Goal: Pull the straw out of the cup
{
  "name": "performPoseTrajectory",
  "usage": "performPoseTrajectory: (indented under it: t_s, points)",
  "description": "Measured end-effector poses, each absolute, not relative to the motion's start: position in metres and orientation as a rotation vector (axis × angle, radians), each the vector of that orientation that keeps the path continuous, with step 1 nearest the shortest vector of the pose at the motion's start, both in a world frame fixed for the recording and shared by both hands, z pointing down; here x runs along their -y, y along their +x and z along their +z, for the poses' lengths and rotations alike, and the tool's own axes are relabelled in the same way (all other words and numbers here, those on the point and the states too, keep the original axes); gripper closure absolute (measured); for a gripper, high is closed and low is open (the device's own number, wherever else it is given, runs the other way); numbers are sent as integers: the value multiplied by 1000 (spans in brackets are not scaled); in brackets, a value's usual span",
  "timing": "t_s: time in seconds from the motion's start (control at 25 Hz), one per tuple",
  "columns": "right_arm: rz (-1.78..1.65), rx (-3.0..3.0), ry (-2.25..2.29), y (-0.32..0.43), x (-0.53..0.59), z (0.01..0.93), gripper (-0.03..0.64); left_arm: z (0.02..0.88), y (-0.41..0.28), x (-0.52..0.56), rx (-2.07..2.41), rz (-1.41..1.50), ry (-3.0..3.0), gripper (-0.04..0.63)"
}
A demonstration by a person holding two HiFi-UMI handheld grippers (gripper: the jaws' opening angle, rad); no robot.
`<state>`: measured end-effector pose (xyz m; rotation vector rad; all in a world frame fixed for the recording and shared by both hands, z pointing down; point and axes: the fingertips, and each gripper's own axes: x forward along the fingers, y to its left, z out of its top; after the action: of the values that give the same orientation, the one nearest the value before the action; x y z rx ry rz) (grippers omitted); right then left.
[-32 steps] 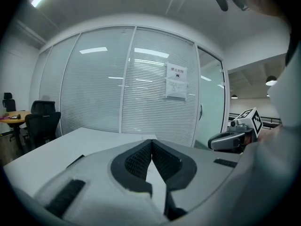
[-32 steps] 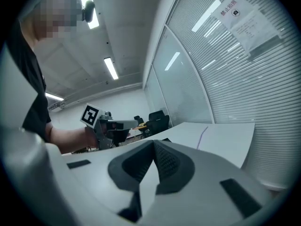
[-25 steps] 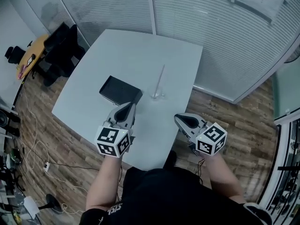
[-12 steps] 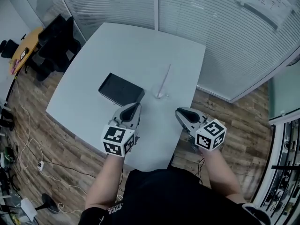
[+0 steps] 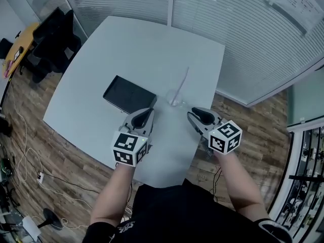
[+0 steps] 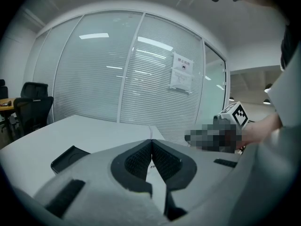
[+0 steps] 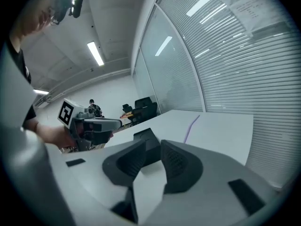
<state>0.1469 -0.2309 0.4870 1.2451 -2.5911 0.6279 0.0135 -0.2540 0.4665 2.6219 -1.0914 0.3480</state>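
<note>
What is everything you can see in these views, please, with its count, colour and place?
table: one, white, centre
cup: one, clear, on the table just ahead of the grippers
straw: one, pale lilac, standing tilted in the cup
tray: one, black, flat on the table, left of the cup
office chairs: several, black, far left
desk: one, yellow, far left corner
notice: one, white, on the glass wall
floor: wood-brown, around the table
cables: several, pale, on the floor at left
left gripper: one, grey, fingers together, empty
right gripper: one, grey, fingers opening, nothing between them
</note>
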Motion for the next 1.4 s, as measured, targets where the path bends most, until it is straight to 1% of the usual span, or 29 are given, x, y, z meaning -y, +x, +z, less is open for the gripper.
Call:
performPoseTrajectory:
  t_s: [0.16, 0.6, 0.8, 1.0, 1.08, 1.16, 1.28, 1.4]
  points:
    - [627, 2570, 1216, 141, 253, 500, 476, 474, 19, 268, 1067, 351, 2620, 584]
    - [685, 2475, 1252, 142, 315, 548, 411, 498, 31, 298, 1003, 373, 2596, 584]
    - [728, 2453, 1228, 142, 336, 571, 390, 511, 32, 311, 1001, 383, 2569, 584]
    - [758, 2407, 1195, 139, 349, 595, 388, 525, 32, 314, 995, 406, 2554, 584]
    - [769, 2392, 1189, 137, 355, 602, 391, 530, 31, 314, 994, 415, 2542, 584]
    - [784, 2389, 1183, 133, 360, 606, 410, 534, 28, 312, 996, 420, 2529, 584]
    - [792, 2384, 1192, 133, 363, 610, 457, 535, 23, 307, 1008, 417, 2517, 584]
    - [766, 2359, 1229, 142, 365, 612, 534, 529, 19, 304, 1032, 401, 2512, 584]
